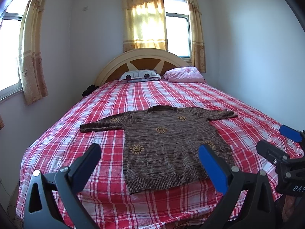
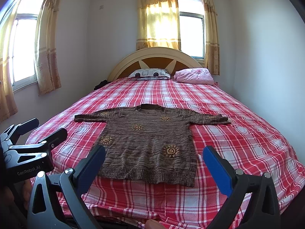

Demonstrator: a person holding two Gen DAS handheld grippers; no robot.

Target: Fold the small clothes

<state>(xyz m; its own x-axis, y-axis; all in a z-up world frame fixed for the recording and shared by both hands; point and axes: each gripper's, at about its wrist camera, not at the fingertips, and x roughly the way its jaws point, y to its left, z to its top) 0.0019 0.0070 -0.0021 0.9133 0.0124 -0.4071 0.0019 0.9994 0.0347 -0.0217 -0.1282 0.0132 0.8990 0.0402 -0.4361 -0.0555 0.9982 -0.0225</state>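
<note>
1. Left gripper [image 1: 149,155]: jaws spread wide, nothing between them. It hangs over the foot end of the bed, apart from the cloth; blue pad faces show on the inner sides of the fingers.
2. Right gripper [image 2: 154,157]: jaws likewise spread wide and empty, held over the same foot edge, beside the left one. Each gripper appears at the side of the other's view.
3. Brown knit sweater [image 1: 167,145]: lies flat on the red-and-white plaid bedspread [image 1: 171,95], near the foot of the bed. Collar points toward the headboard [image 1: 144,57], hem toward the grippers, both sleeves stretched out sideways. Yellow sun motifs on the front.
4. At the head end: a patterned pillow [image 1: 140,75] and a pink bundle [image 1: 184,74] side by side, well apart from the sweater.
5. Yellow curtains [image 1: 145,19] hang at the window behind the headboard.
</note>
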